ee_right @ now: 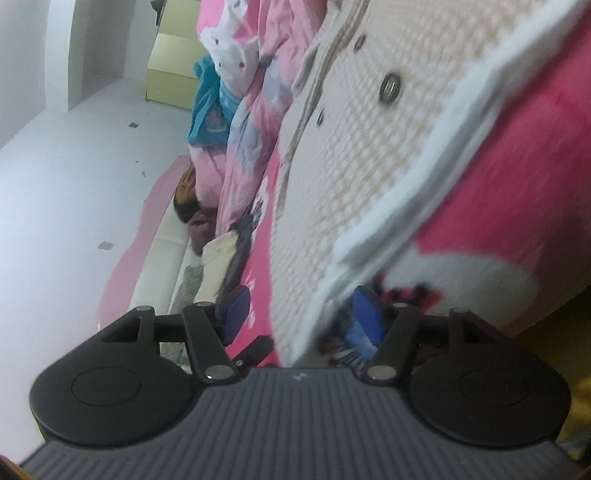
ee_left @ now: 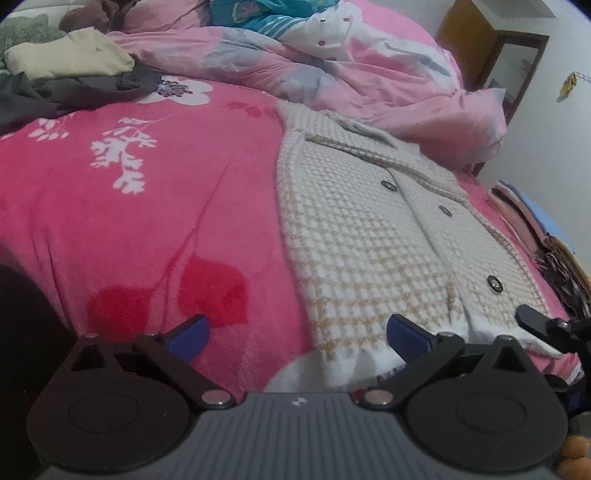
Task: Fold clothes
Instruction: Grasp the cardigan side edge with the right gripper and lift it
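Observation:
A cream and beige checked knit cardigan (ee_left: 362,229) with dark buttons lies flat and buttoned on the pink floral blanket (ee_left: 147,221). My left gripper (ee_left: 299,332) is open at the near left corner of its white hem; its right pad lies over the hem. One black finger (ee_left: 532,319) of my right gripper shows at the hem's right corner. The right wrist view is rolled on its side. There my right gripper (ee_right: 301,317) is open, and the white hem of the cardigan (ee_right: 351,147) hangs loose between the pads with neither pressing on it.
A crumpled pink duvet (ee_left: 332,62) and a teal cloth (ee_left: 258,14) fill the back of the bed. A cream garment (ee_left: 74,55) and a dark grey one (ee_left: 74,92) lie at the back left. Folded cloths (ee_left: 535,221) are stacked beside the bed's right edge.

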{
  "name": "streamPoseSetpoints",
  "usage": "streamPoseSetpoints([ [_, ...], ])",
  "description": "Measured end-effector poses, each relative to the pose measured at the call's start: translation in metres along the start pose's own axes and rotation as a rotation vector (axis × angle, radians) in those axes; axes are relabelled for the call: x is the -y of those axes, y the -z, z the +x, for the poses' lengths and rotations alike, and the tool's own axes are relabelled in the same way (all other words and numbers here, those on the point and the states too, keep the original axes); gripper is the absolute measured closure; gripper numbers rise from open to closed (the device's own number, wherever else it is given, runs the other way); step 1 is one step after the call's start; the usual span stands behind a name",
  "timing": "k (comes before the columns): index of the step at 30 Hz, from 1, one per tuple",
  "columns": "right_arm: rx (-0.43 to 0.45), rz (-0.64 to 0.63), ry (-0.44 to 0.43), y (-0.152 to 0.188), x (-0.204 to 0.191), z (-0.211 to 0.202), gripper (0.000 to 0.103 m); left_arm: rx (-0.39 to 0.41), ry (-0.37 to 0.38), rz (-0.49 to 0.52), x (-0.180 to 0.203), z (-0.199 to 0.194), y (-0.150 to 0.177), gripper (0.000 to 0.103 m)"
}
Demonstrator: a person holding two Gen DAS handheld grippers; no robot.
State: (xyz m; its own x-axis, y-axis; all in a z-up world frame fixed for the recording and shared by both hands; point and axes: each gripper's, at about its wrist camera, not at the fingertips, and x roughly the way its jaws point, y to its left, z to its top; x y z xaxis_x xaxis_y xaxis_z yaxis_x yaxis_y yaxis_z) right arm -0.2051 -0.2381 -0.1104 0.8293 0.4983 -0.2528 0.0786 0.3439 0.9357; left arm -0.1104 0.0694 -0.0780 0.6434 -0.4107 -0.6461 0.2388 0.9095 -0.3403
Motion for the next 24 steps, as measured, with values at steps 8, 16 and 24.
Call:
streamPoseSetpoints([
  [8,-0.074,0.092,-0.049,0.007,0.006,0.037,0.041,-0.037,-0.001,-0.009,-0.002,0.003,-0.001,0.000],
  [16,-0.104,0.174,-0.113,0.015,0.018,0.052,0.045,-0.055,-0.137,0.155,0.018,0.007,-0.009,0.000],
  [24,-0.067,0.178,-0.112,0.011,0.020,0.053,0.061,-0.092,-0.157,0.168,0.018,0.011,-0.011,0.000],
])
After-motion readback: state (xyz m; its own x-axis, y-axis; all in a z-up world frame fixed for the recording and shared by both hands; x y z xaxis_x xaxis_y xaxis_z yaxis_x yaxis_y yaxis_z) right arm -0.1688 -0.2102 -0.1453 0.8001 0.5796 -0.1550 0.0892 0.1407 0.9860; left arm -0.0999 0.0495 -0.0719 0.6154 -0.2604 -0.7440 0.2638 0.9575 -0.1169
